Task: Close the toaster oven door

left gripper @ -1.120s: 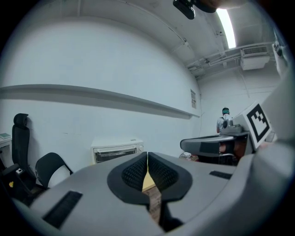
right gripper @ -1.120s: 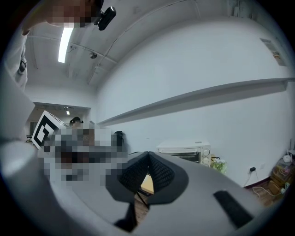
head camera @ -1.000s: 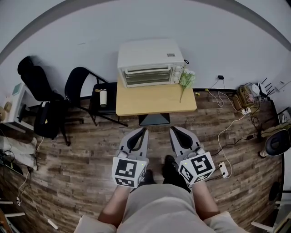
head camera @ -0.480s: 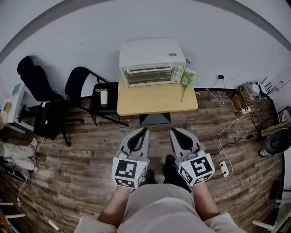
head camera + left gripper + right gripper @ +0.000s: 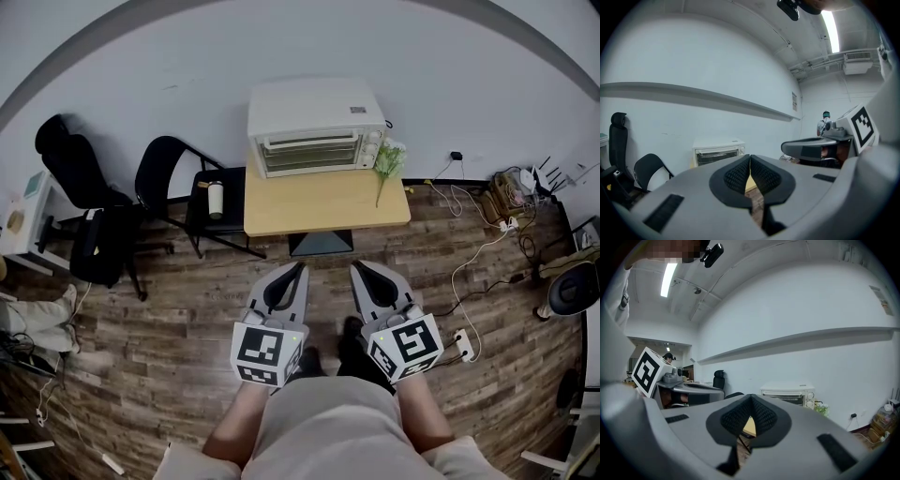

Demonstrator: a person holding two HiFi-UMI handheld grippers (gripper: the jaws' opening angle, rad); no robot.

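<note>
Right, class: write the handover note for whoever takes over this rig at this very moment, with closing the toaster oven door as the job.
Left gripper: fingers together, nothing between them.
Right gripper: the same, shut and empty.
Both are held low in front of the person, over the floor and short of the table.
The toaster oven sits at the back of the table, against the wall.
Done: its door looks upright and shut; nothing hangs out over the table.
Left: step closer, confirm the door is fully shut, and push it to if not.

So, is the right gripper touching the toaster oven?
Apart. The head view shows the right gripper over the floor, the table between it and the toaster oven.
</note>
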